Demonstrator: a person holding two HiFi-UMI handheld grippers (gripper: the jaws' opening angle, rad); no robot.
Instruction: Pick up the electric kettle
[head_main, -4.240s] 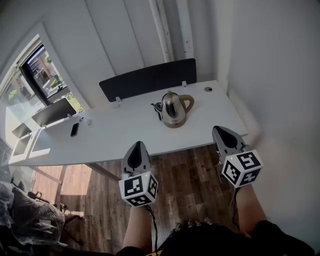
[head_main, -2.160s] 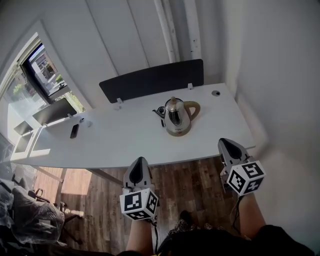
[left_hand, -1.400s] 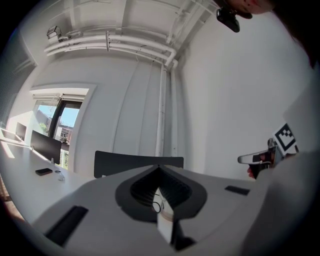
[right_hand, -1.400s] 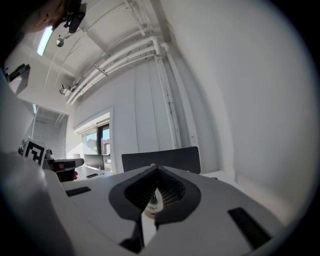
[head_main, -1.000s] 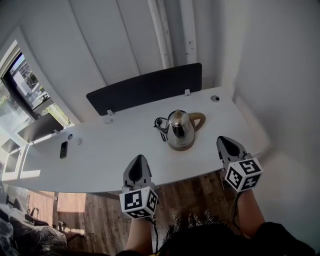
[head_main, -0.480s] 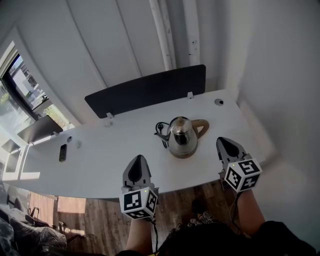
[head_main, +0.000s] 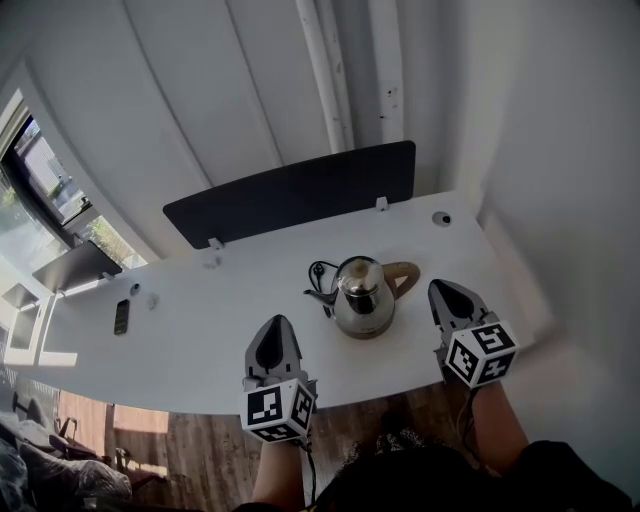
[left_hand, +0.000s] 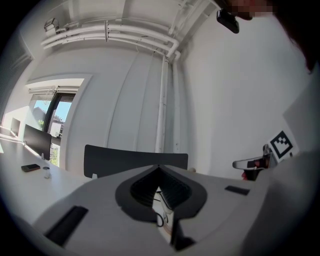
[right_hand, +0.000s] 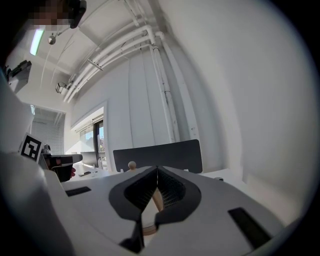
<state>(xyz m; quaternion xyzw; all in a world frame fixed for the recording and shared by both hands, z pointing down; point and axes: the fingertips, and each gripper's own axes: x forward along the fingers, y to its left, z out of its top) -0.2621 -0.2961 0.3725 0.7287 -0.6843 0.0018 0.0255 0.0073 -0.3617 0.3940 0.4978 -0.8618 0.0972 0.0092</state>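
Note:
A shiny steel electric kettle with a tan handle and a black cord stands on the white desk. In the head view my left gripper hovers over the desk's front edge, below and left of the kettle, shut and empty. My right gripper is just right of the handle, also shut with nothing in it. The left gripper view shows a sliver of the kettle behind the meeting jaws. In the right gripper view the lid knob and the tan handle show.
A black divider panel stands along the desk's far edge. A dark phone lies at the far left, a cable grommet at the back right corner. A white wall closes in at the right; wood floor shows below the desk.
Both grippers have come forward from over the floor to the desk's front edge, closer to the kettle. Their jaws have stayed shut.

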